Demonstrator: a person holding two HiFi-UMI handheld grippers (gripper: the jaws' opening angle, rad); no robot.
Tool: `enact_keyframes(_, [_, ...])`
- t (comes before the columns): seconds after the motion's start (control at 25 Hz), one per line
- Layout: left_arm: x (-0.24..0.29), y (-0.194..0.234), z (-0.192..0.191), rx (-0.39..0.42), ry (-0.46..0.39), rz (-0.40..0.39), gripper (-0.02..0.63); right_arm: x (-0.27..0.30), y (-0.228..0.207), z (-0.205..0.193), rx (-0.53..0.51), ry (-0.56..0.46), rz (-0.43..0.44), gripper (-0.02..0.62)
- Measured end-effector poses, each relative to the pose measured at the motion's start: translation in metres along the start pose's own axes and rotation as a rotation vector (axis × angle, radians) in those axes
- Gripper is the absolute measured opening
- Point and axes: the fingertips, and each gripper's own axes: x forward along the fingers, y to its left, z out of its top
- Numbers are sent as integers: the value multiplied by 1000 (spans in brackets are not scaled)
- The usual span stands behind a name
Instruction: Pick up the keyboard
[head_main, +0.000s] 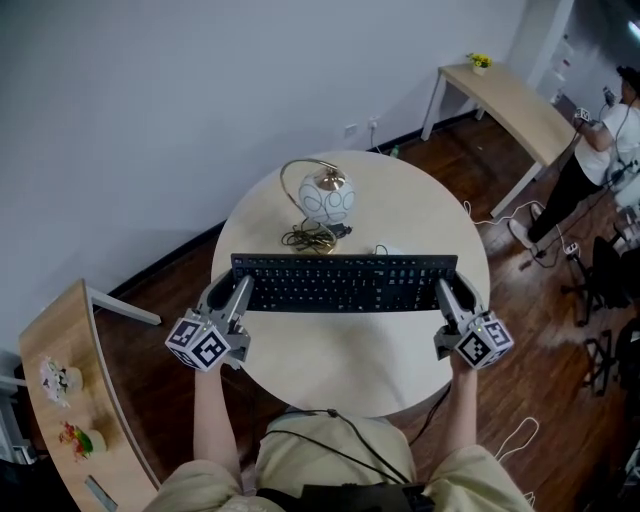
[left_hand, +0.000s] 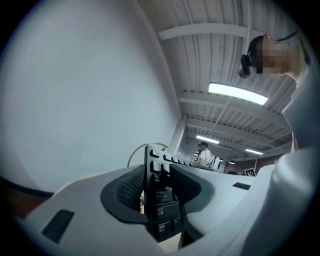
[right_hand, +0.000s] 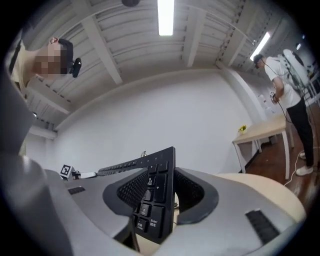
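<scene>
Keyboard (head_main: 343, 282) pinched at both ends: my left claw (head_main: 236, 295) on left end, my right claw (head_main: 446, 296) on right end, seemingly clear above round bench (head_main: 350, 365). Lift step in hand; next: keep ends level, grip firm.

The right gripper (right_hand: 159, 200) clamps the black keyboard's (right_hand: 156, 192) end, white wall behind.

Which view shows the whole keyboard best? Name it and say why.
The head view: the keyboard shows end to end over the table, with the left gripper and the right gripper shut on its ends. The left gripper view shows only its left end, edge-on between the jaws; the right gripper view only the number-pad end.
</scene>
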Motion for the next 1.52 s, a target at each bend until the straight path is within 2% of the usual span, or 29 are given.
enact_keyframes(0.08, [-1,-4,10,31,-31,-4,135,-2,4,14,-43,-29,-17,173])
enact_keyframes(0.28, [-5,-10,19,54,-52,-9,135,-9,14,32,-68,-90,-23,170])
enact_keyframes(0.56, [-23,-45,56,150,-142,-12,137,-37,37,74,-141,-204,-8,170])
enact_keyframes(0.8, [-28,-58,74,214,-168,-41,137,-51,45,81,-157,-244,-12,170])
enact_keyframes(1.24, [-19,-49,53,162,-116,-48,137,-51,37,72,-160,-200,-35,170])
enact_keyframes(1.52, [-14,-49,56,167,-111,-46,137,-51,36,67,-140,-189,-37,170])
